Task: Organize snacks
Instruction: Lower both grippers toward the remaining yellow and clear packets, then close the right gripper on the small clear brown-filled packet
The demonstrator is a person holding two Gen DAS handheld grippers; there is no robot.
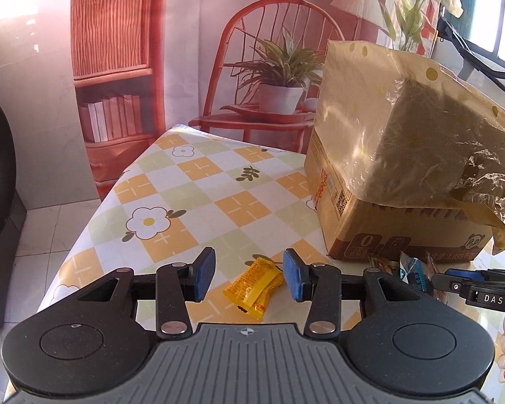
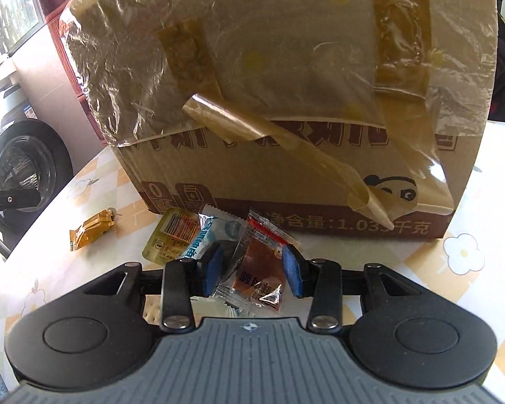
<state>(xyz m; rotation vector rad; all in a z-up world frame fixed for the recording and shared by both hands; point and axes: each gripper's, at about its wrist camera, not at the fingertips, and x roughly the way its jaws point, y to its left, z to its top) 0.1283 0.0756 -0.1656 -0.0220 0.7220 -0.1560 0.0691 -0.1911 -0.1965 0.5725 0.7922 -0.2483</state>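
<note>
My left gripper [image 1: 249, 274] is open above the table, its blue pads on either side of a yellow snack packet [image 1: 254, 284] that lies on the checked cloth. The same packet shows in the right wrist view [image 2: 91, 232] at the left. My right gripper [image 2: 252, 269] is open around a clear packet with a brown snack [image 2: 259, 279]. A blue-white packet [image 2: 215, 232] and a yellow-green packet [image 2: 171, 235] lie just beyond it, against the cardboard box [image 2: 286, 101]. The right gripper shows at the right edge of the left wrist view [image 1: 471, 286].
The tall cardboard box [image 1: 404, 168], wrapped in loose plastic film and tape, stands on the table [image 1: 192, 181] close ahead of both grippers. The table's left edge drops to a tiled floor. A printed backdrop hangs behind.
</note>
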